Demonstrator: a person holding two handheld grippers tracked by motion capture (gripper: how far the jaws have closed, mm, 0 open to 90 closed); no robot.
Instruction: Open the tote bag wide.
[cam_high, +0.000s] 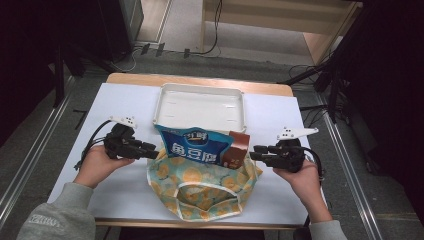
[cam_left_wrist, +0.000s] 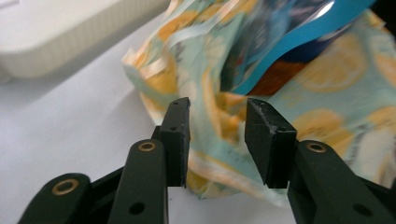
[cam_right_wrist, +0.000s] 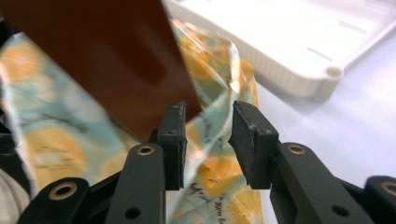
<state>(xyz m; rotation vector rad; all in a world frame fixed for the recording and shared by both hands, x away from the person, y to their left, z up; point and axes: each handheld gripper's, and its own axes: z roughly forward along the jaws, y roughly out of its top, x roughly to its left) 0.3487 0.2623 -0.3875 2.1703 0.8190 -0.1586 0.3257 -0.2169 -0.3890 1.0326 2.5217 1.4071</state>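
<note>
The room is dark around my bench (cam_high: 120, 190), which has a flat white top. A white plastic tray (cam_high: 200, 107) with a low ribbed rim sits at the far side. Near me lies a soft cloth bag (cam_high: 200, 187), crinkly and floppy, light blue-green with orange fruit slices on it. A shiny blue snack packet (cam_high: 195, 147) and a smooth brown carton (cam_high: 237, 150) stick up out of its mouth.

My left hand-held gripper (cam_high: 150, 150) lies level and points at the left edge of the bag. Its black jaws stand partly apart, with a fold of cloth between them, and they do not press it. My right hand-held gripper (cam_high: 257, 152) points in from the other side, just beside the brown carton. Its jaws stand partly apart too, with the bag's rim loose between them. My hands hold both from the outer sides, low over the bench.
</note>
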